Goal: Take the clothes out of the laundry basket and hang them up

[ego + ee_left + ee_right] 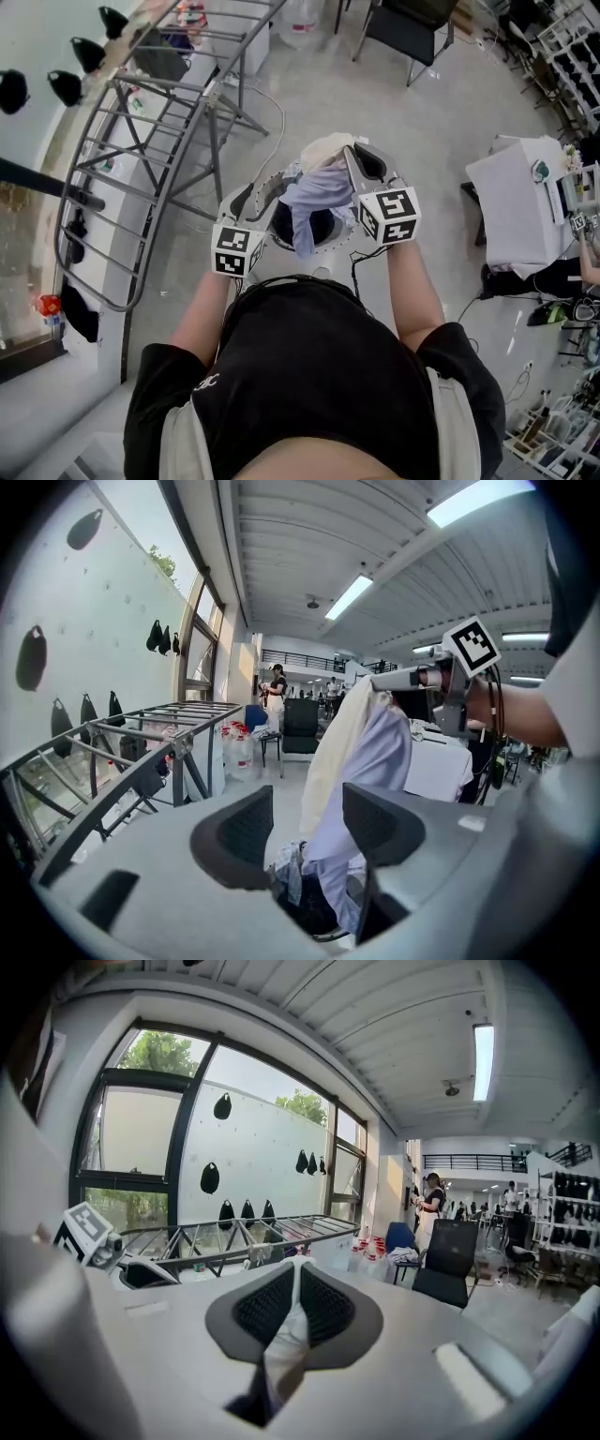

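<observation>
The drying rack stands to the left, well apart from the laundry basket. My worry is that the lavender and cream cloth, its tail trailing down into the basket, drags other clothes out or slips free on the way across, since a single pinch carries it. The left gripper has its jaws wide apart with nothing pressed between them, while the right gripper has its jaws clenched on the cloth's top fold.
</observation>
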Motion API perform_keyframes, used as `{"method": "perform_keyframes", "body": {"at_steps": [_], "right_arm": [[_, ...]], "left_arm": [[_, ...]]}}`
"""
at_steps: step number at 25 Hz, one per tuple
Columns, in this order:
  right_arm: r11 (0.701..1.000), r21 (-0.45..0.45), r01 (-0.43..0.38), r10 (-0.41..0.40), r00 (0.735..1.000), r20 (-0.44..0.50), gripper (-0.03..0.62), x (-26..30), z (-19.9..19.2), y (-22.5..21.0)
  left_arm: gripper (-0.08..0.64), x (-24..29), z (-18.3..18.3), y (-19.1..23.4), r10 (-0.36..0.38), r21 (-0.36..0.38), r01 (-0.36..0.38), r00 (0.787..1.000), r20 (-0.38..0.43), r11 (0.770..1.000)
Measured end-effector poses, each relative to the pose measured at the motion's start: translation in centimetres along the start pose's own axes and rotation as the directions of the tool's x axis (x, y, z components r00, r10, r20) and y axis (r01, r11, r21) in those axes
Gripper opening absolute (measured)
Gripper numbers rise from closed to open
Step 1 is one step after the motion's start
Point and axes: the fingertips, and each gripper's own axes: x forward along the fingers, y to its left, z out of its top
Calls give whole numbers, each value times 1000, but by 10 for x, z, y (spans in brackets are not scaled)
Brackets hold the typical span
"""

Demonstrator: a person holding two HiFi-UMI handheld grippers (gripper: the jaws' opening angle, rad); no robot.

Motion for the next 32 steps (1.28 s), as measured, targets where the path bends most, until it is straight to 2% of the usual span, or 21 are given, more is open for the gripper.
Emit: {"method": "perform_keyframes", "body": {"at_steps": [6, 12, 14, 16, 17, 18, 21, 22, 27, 32], "right_arm": [[1000, 8, -17, 17, 999, 40, 34, -2, 41, -5], [999, 4, -36, 35, 998, 51, 34, -9, 63, -4], [999, 5, -39, 39, 998, 51, 34, -13, 68, -5], [999, 6, -42, 42, 998, 52, 34, -18, 73, -6], [999, 5, -42, 42, 998, 53, 34, -20, 75, -7], [999, 3, -40, 40, 998, 55, 34, -23, 77, -9], [1000, 1, -21, 21, 998, 61, 34, -34, 76, -19], [1000, 4, -12, 12, 998, 61, 34, -38, 75, -25], [999, 30, 17, -19, 998, 54, 34, -48, 60, -47], [999, 49, -11, 9, 999, 41, 34, -47, 48, -53]], "left_arm": [[279, 21, 7, -13, -113, -19, 114, 993, 24, 993], [351, 78, -32, -38, -243, -69, 239, 968, -64, 969], [385, 97, -44, -48, -250, -63, 245, 963, -100, 967], [385, 112, -48, -53, -234, -52, 230, 965, -116, 972], [377, 118, -47, -55, -223, -43, 219, 968, -119, 975], [335, 121, -44, -56, -207, -30, 205, 971, -118, 978], [51, 120, -36, -49, -126, 12, 127, 988, -89, 992], [33, 116, -33, -46, -112, 8, 113, 991, -76, 994], [28, 80, -20, -23, -91, -27, 90, 995, -37, 996], [26, 24, 7, 14, 12, -30, -11, 999, 31, 999]]}}
